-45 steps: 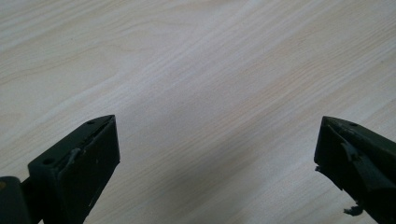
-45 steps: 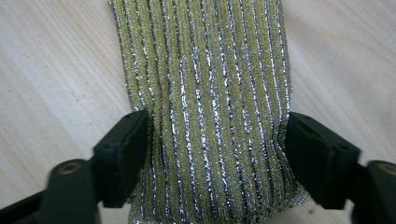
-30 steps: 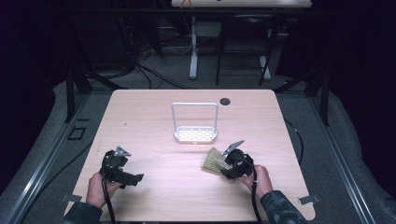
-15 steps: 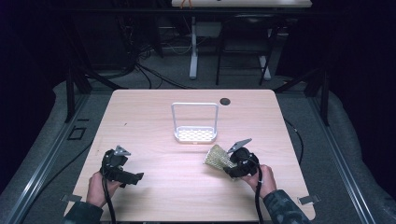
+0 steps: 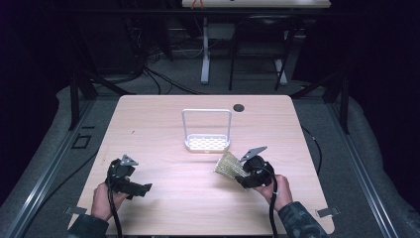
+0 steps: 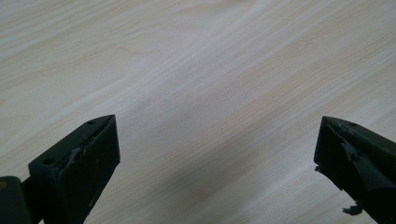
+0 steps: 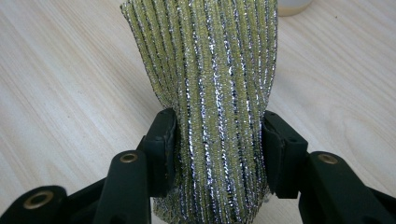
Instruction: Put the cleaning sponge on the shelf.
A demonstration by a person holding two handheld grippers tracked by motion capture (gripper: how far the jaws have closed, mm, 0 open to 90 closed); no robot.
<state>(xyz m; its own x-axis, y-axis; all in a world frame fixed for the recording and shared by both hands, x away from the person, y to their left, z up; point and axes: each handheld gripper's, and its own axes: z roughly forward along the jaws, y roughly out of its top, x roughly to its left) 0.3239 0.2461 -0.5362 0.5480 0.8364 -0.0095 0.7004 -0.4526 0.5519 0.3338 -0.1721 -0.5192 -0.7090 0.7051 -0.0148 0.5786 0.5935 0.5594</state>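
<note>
Jaws of the right gripper (image 7: 217, 140) stay squeezed on the yellow scouring sponge (image 7: 210, 79), now drawn slightly back from the white rack (image 5: 206, 130), so placing it there looks undone, while the left gripper (image 6: 217, 154) gapes empty over the table (image 5: 163, 124).

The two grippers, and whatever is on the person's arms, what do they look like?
Both the left gripper and the right gripper are black, each with a grey three-cornered plate on top and a black cable trailing back. The jaws are blocky, with brass-coloured pivot pins on the right one. The right arm wears a dark mottled sleeve.
</note>
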